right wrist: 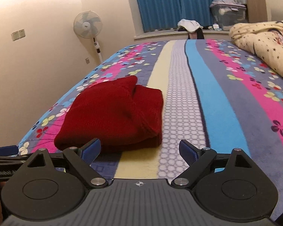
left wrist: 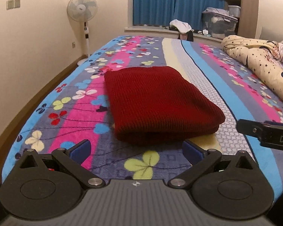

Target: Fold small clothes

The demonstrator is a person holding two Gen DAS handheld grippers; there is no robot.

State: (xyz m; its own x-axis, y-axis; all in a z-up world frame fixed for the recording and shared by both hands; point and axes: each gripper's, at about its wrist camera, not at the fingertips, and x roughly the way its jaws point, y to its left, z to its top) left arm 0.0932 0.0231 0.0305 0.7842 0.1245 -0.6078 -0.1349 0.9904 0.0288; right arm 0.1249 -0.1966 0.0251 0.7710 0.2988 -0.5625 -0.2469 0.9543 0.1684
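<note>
A dark red knitted garment lies folded into a thick rectangle on the flowered bed cover. My left gripper stands open just in front of its near edge, with nothing between the blue pads. In the right wrist view the same red garment lies ahead and to the left. My right gripper is open above the cover, its left pad near the garment's front edge, holding nothing. The tip of the right gripper shows at the right of the left wrist view.
A cream star-patterned quilt is bunched at the bed's right side. A standing fan stands by the left wall. Blue curtains, a windowsill with clothes and a plastic storage box lie beyond the bed.
</note>
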